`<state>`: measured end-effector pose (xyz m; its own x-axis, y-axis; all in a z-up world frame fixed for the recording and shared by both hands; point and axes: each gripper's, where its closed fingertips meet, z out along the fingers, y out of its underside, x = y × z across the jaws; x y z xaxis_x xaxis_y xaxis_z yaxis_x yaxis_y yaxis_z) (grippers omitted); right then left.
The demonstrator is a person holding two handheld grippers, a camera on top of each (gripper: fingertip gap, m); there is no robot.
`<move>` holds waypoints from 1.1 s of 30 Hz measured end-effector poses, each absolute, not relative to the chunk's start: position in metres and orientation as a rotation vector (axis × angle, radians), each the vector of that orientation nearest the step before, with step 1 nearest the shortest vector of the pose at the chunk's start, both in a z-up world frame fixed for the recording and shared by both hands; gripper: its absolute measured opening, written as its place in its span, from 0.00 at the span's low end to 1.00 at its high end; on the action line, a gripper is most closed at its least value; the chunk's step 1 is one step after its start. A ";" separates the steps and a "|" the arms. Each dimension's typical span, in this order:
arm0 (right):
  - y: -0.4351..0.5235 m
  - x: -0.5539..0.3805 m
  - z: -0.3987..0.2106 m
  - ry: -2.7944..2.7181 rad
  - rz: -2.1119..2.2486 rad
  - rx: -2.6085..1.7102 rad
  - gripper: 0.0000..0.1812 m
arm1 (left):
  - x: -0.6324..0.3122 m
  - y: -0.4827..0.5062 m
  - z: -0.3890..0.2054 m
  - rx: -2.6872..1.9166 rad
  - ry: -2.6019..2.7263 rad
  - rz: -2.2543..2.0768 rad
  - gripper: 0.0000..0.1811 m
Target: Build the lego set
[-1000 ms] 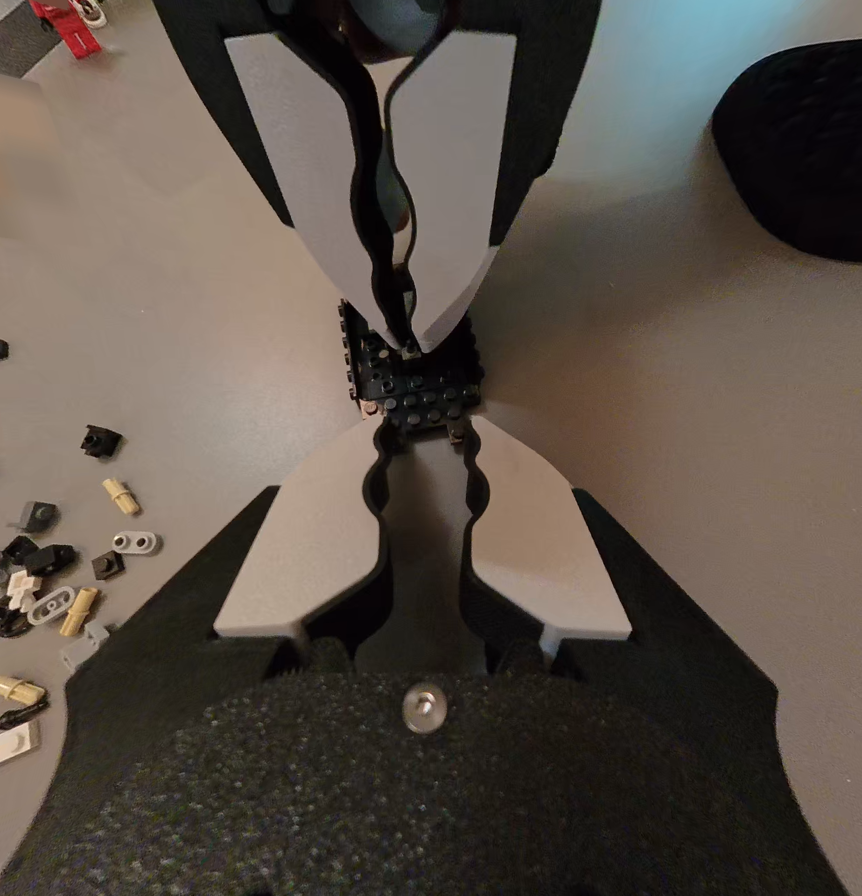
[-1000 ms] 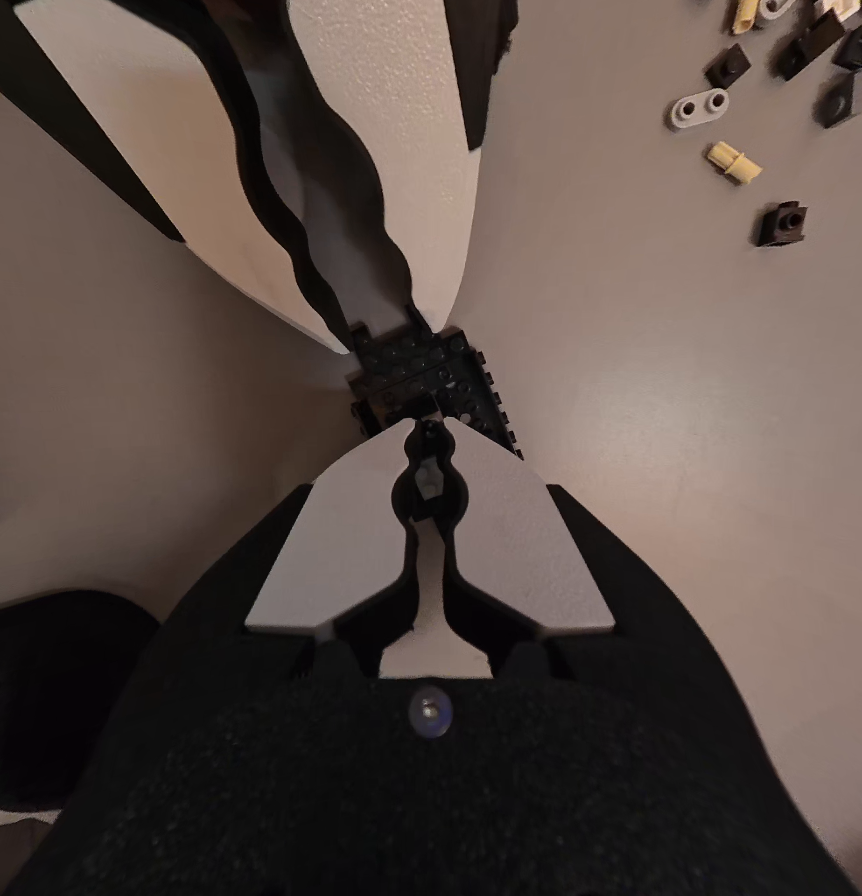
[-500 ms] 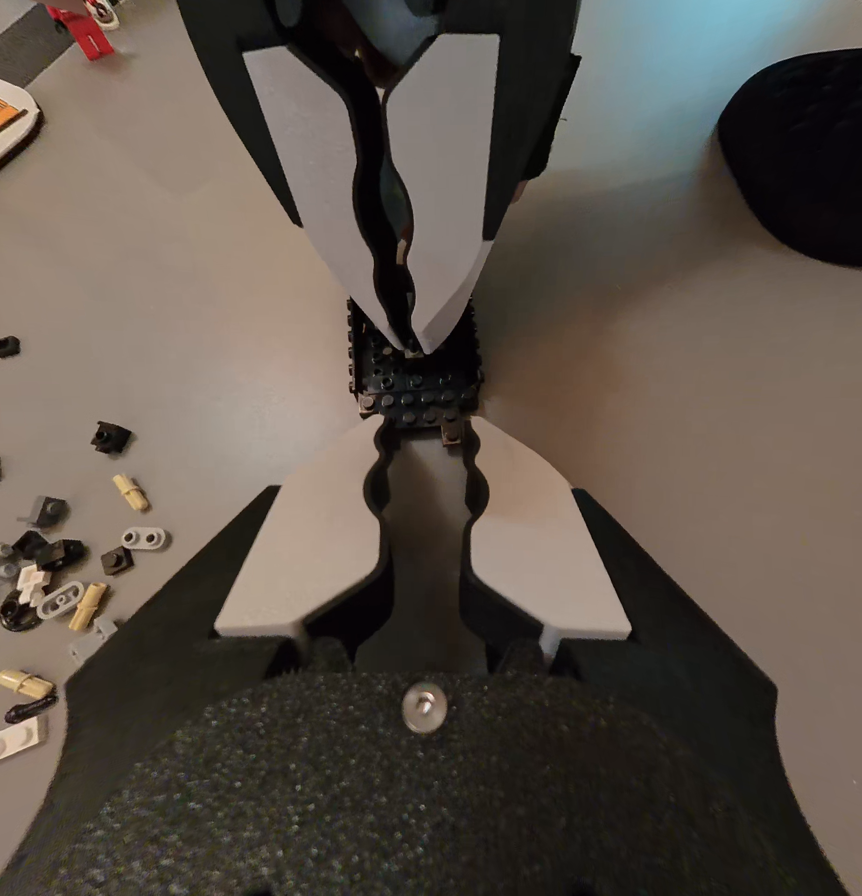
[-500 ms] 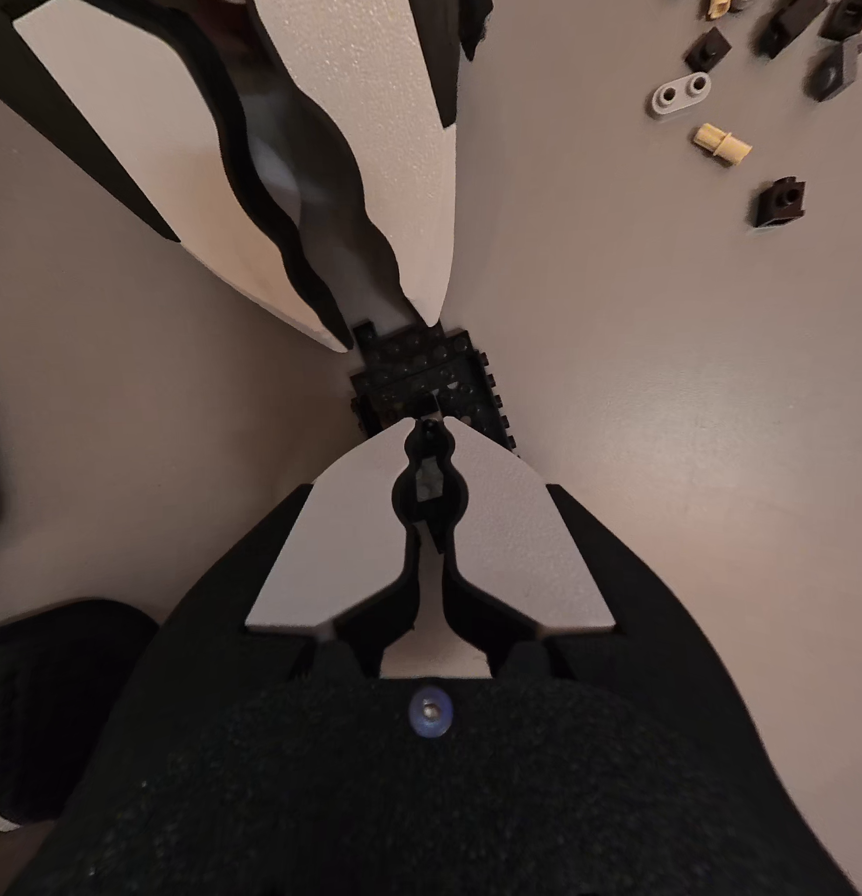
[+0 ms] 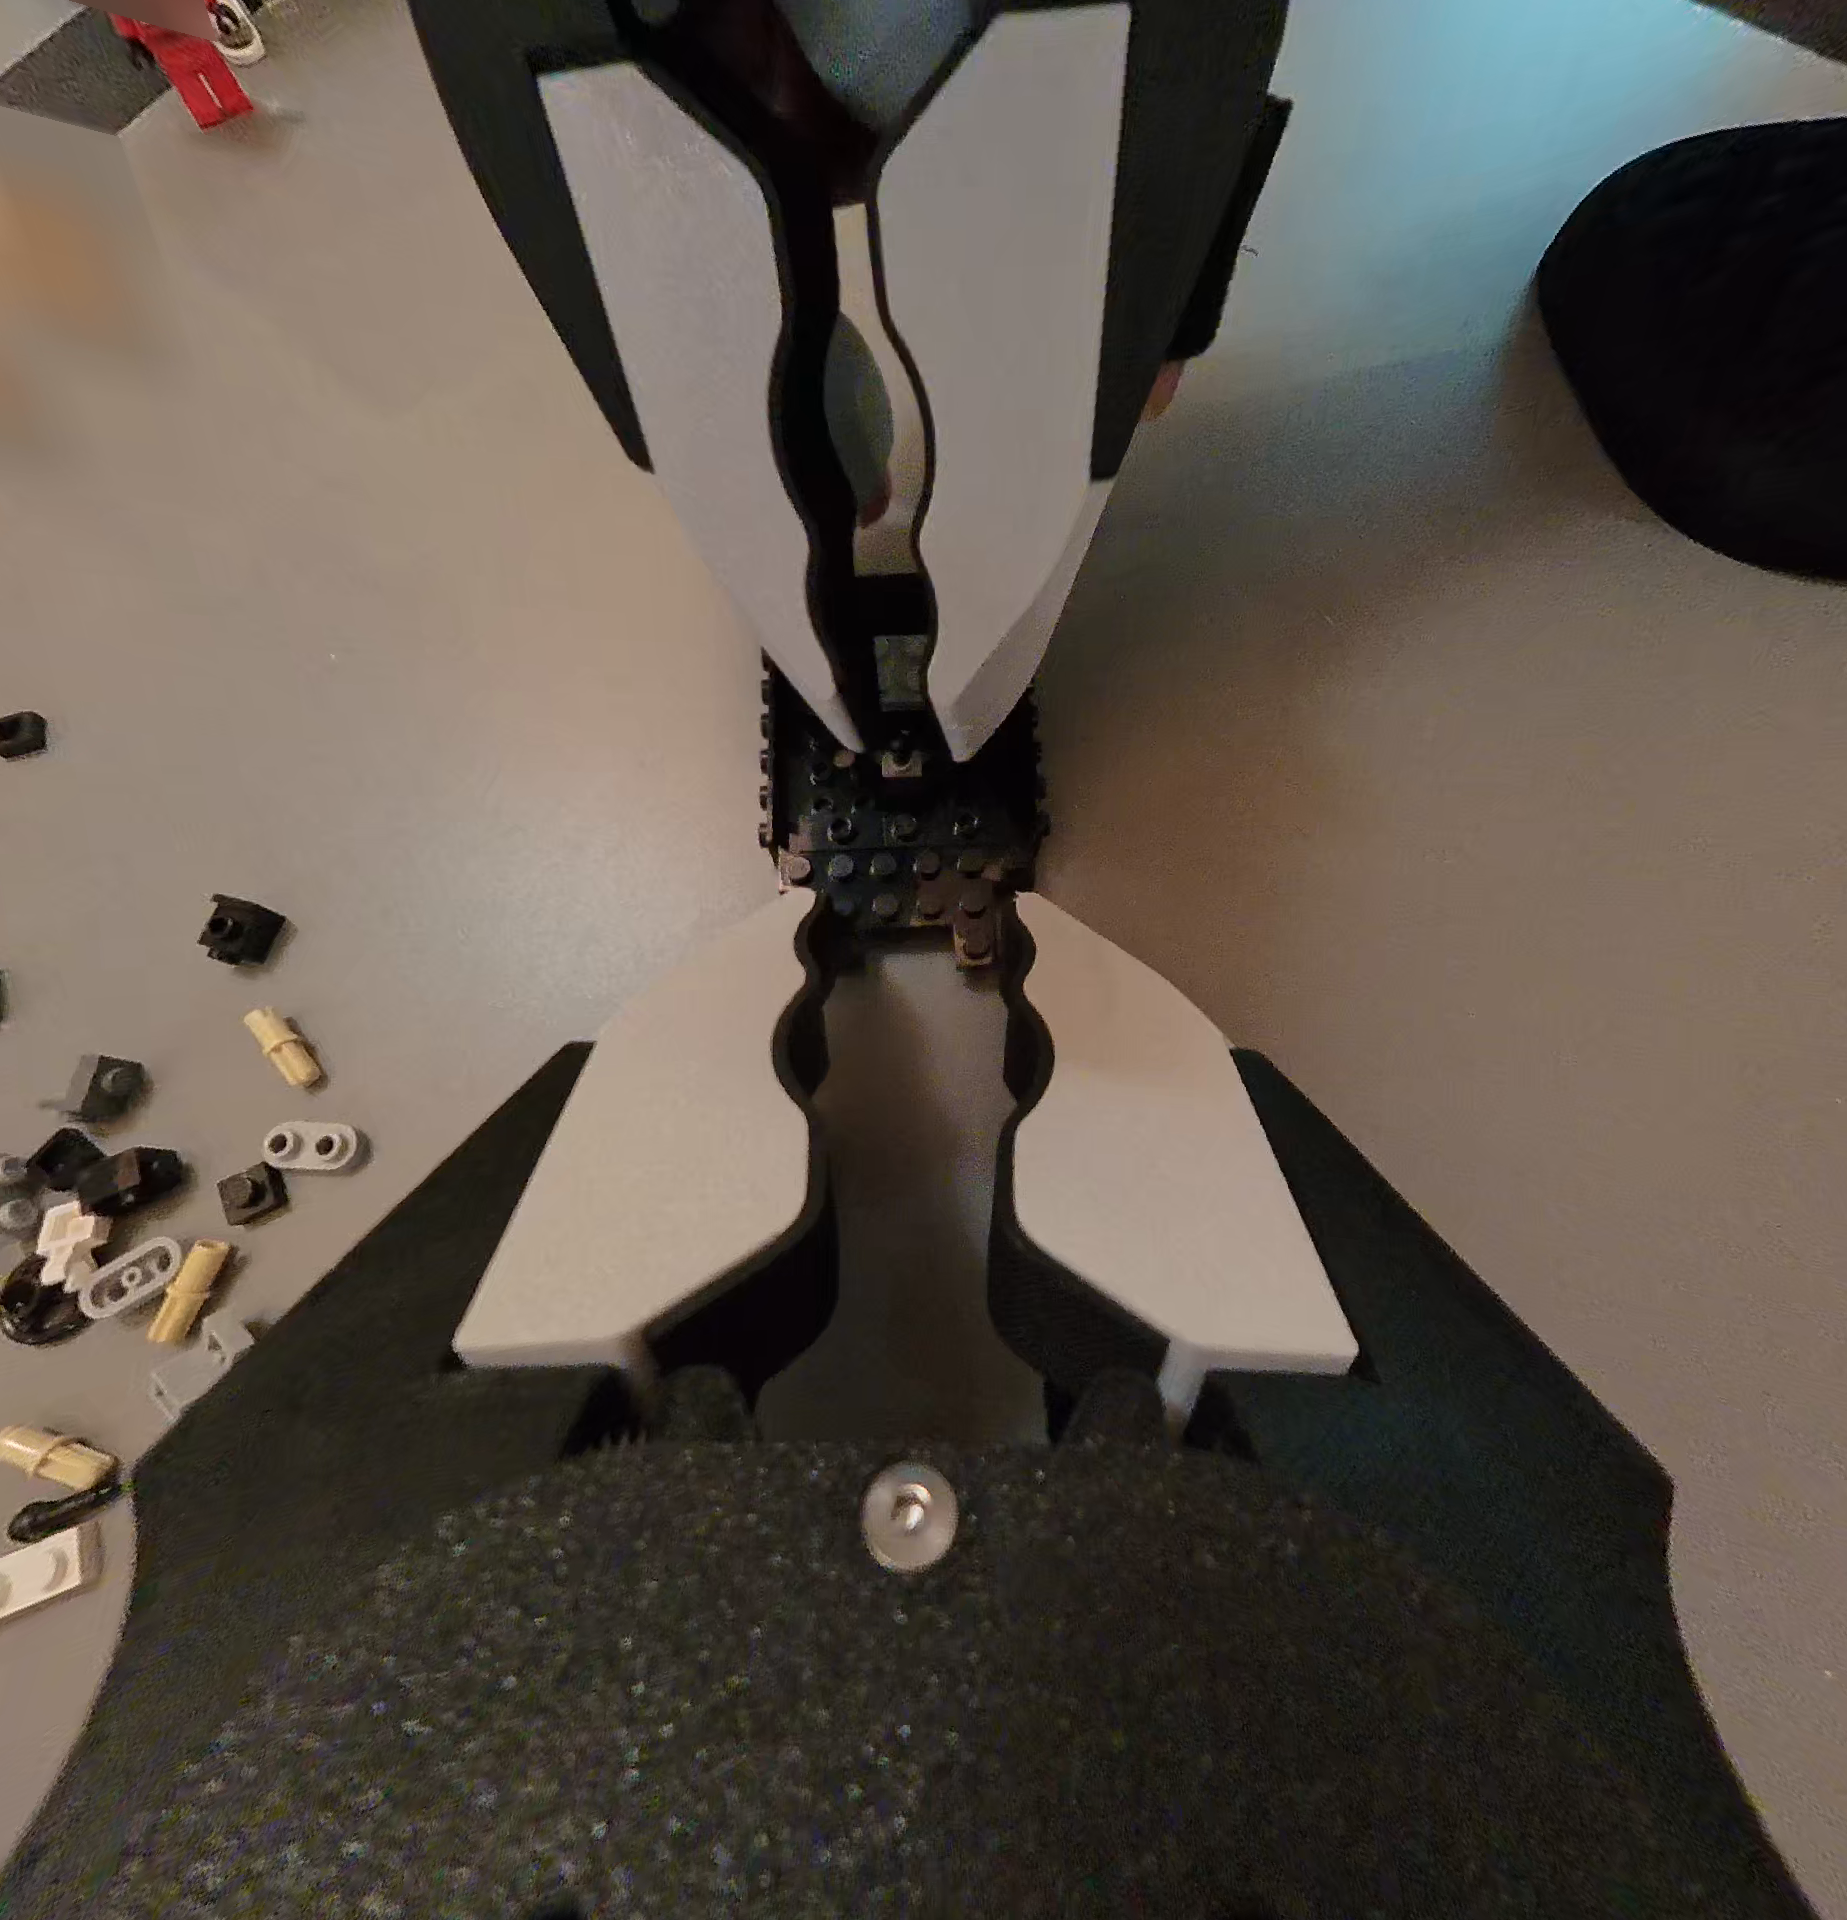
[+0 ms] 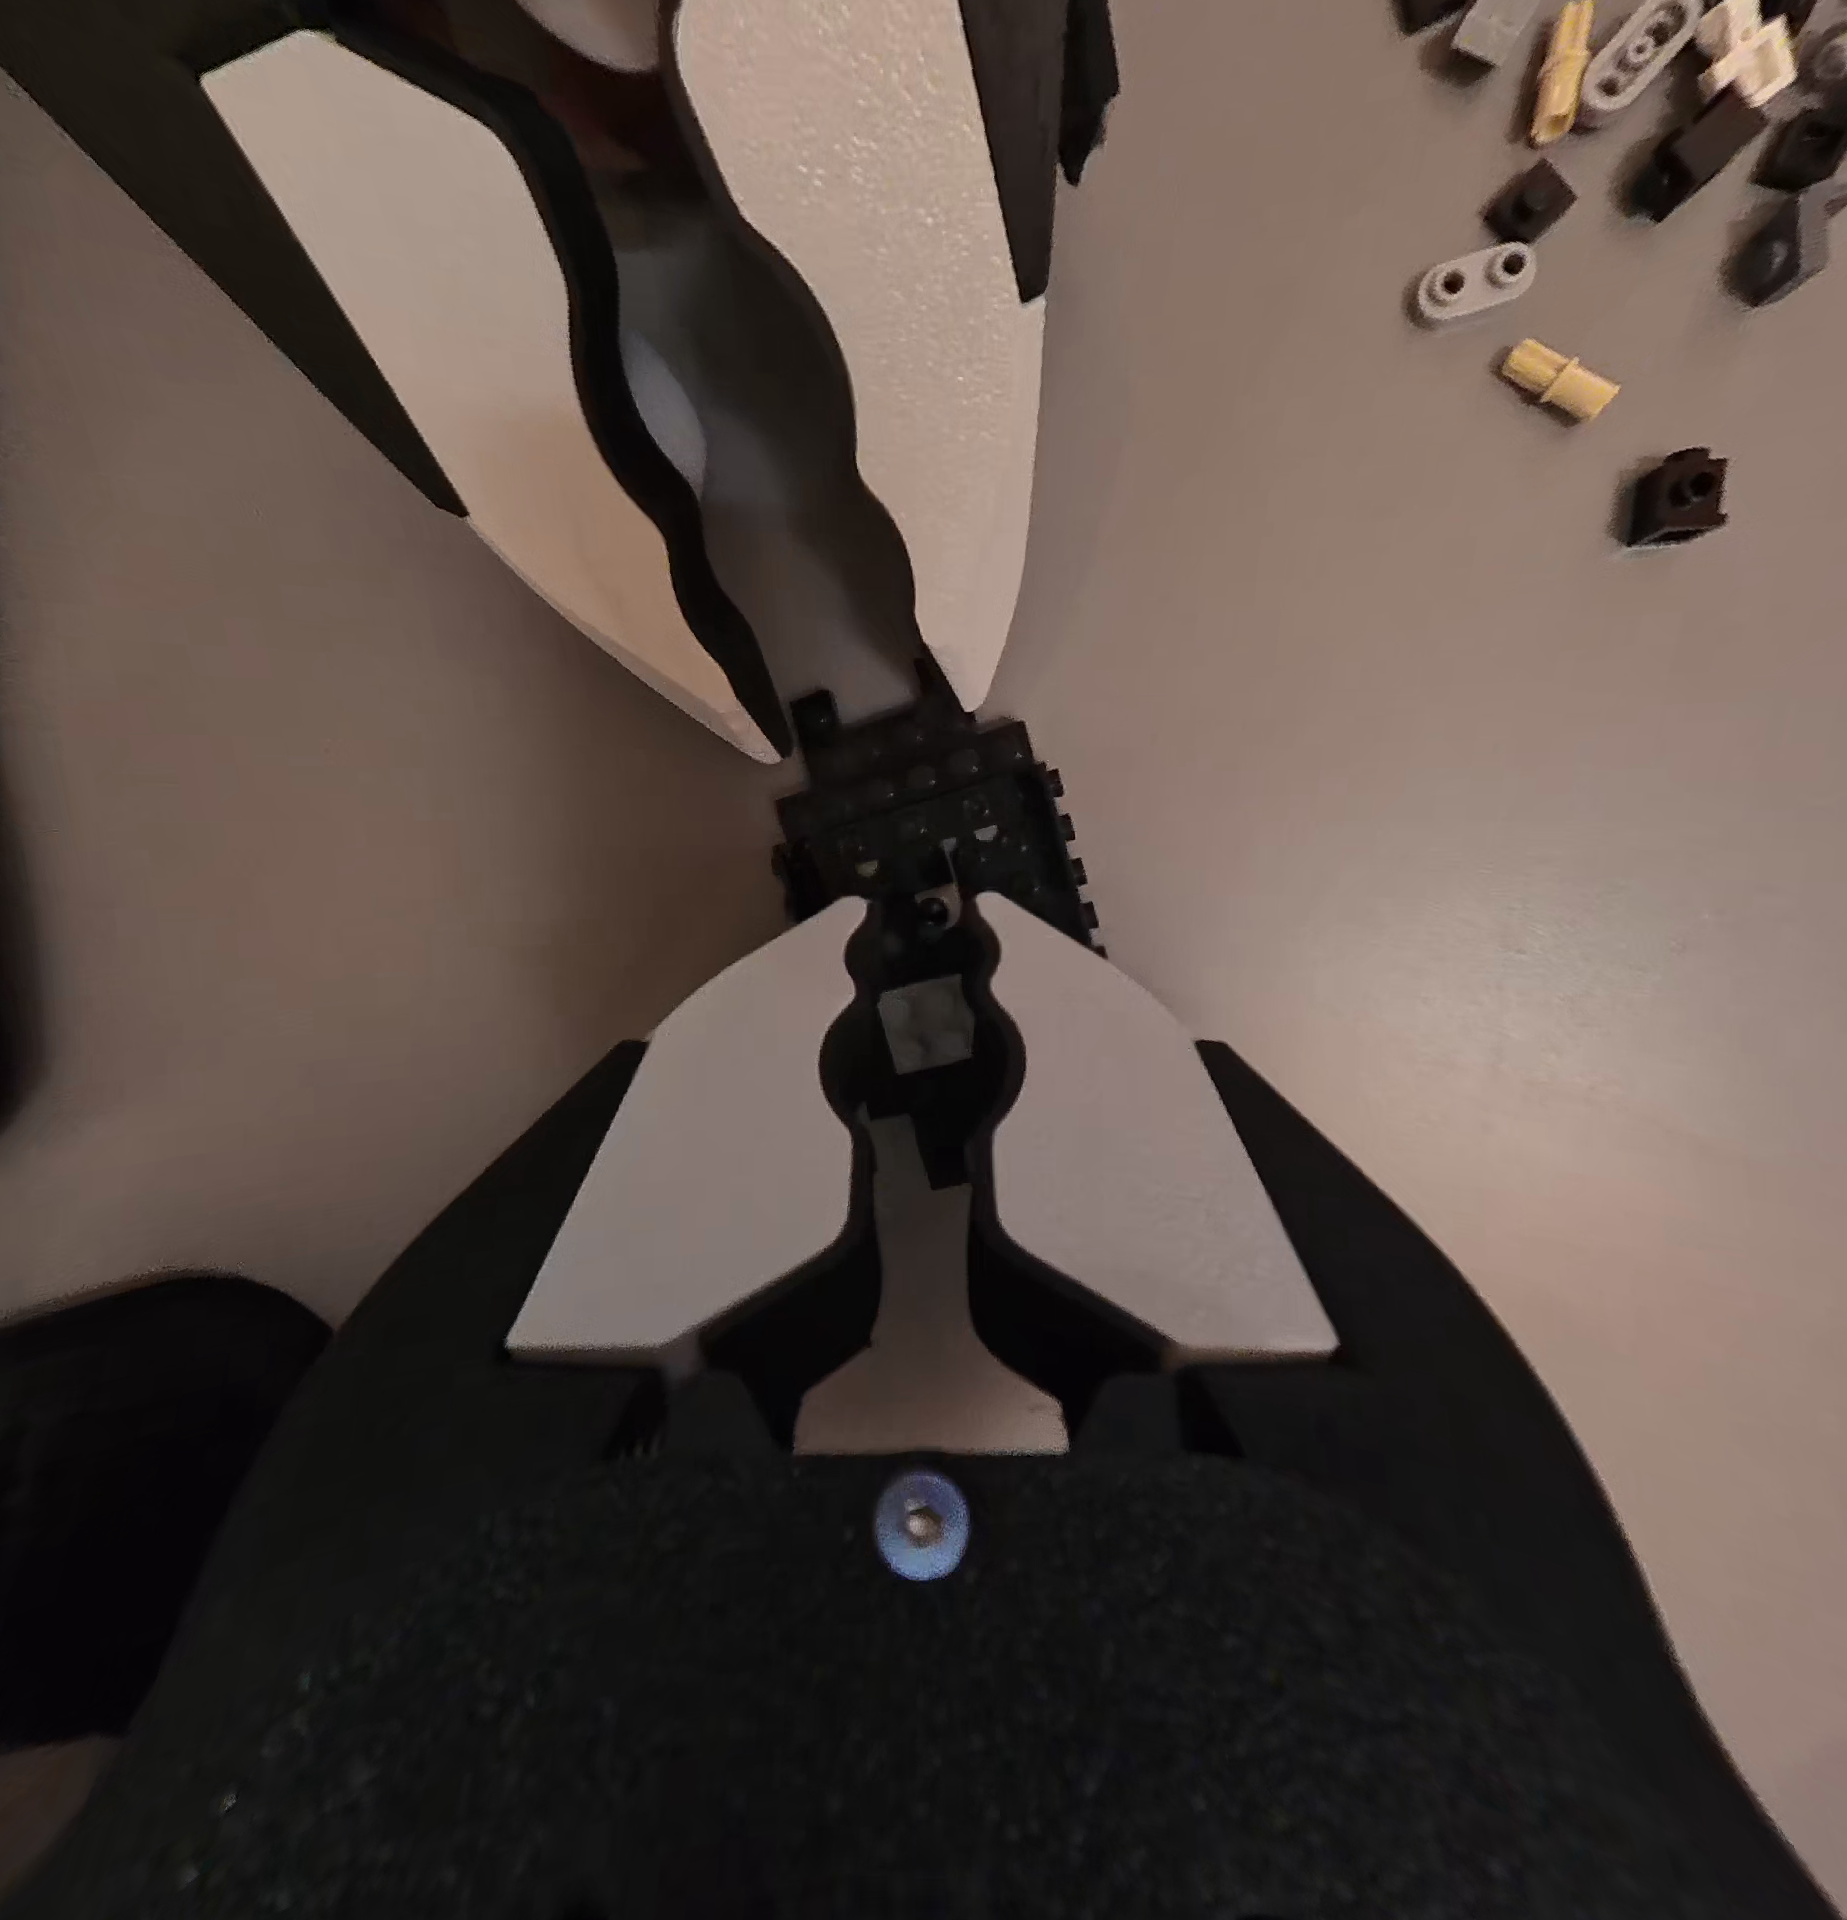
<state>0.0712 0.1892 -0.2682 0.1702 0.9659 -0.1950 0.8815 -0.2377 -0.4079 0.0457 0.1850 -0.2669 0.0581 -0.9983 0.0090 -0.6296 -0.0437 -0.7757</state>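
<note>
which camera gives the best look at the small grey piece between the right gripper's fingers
The right wrist view: the grey piece sits large and near between the fingers. The left wrist view shows it smaller and farther off, above the black build.

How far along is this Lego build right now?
Done: a black studded assembly stands built on the table. In hand: the left gripper clamps its near edge while the right gripper, parted slightly, sits over a small grey piece. Left: many loose pieces lie unused.

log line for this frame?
left gripper: gripping black lego assembly | right gripper: fingers parted over small piece on assembly | loose parts: aside
</note>
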 end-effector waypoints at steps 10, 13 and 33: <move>0.193 0.090 -0.260 -1.707 0.509 -2.131 0.39 | 0.041 0.188 -0.262 -1.735 1.605 -0.825 0.18; 0.193 0.092 -0.276 -1.678 0.502 -2.135 0.46 | 0.040 0.190 -0.258 -1.732 1.584 -0.858 0.19; 0.186 0.097 -0.258 -1.311 0.694 -2.056 0.33 | 0.038 0.195 -0.234 -1.727 1.419 -1.099 0.21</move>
